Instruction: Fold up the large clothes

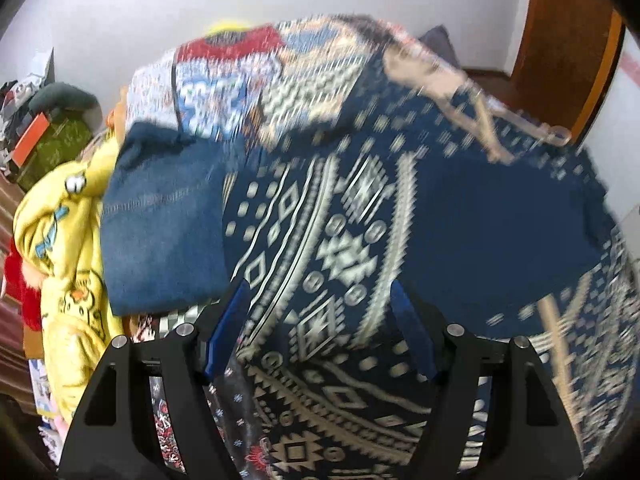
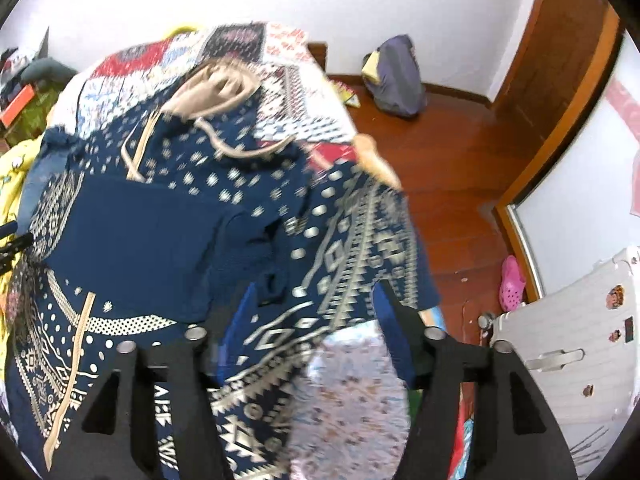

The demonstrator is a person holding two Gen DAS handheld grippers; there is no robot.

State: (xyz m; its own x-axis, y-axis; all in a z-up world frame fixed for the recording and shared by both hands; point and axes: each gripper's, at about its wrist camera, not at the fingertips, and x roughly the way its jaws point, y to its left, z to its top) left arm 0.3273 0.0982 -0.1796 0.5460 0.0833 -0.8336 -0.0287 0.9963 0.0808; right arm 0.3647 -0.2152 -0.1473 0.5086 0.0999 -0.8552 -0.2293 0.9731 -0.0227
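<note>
A navy hoodie with a cream geometric pattern (image 1: 352, 248) lies spread on the patchwork bedspread (image 1: 224, 84). It also shows in the right wrist view (image 2: 168, 236), with its tan-lined hood (image 2: 216, 88) at the far end. My left gripper (image 1: 320, 300) is open above a patterned sleeve, with fabric between the blue pads (image 1: 228, 328). My right gripper (image 2: 316, 308) is open over the other sleeve (image 2: 352, 248) near the bed's right edge. I cannot tell whether either gripper touches the cloth. Both views are motion-blurred.
Folded jeans (image 1: 160, 224) and a yellow printed garment (image 1: 72, 264) lie left of the hoodie. A wooden floor (image 2: 452, 168) lies right of the bed, with a grey bag (image 2: 396, 76), a pink shoe (image 2: 512, 284) and a white suitcase (image 2: 580, 340).
</note>
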